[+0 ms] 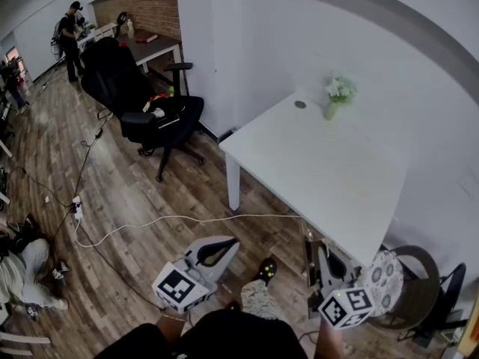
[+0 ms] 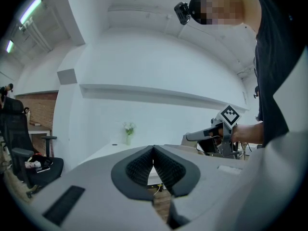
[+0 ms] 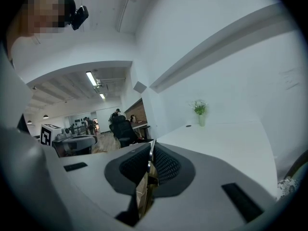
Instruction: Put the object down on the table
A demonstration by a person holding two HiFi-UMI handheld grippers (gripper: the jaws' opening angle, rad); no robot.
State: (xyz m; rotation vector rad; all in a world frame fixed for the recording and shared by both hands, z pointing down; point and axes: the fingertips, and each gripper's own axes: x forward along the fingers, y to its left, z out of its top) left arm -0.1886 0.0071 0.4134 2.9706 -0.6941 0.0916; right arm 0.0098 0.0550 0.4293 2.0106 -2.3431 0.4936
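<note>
Our right gripper (image 3: 150, 155) pinched the thin brown object (image 3: 143, 194) just short of the white table's (image 1: 314, 163) near corner (left gripper (image 2: 153, 153) closed, empty), so we judged it best lowered onto the bare top before letting go.

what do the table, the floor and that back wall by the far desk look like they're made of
Table: smooth matte white top, probably laminate or painted board; no grain shows.
Floor: brown planks with visible grain and seams, so wood or a wood-look laminate.
Back wall: reddish brick, with rows of mortar lines showing.
</note>
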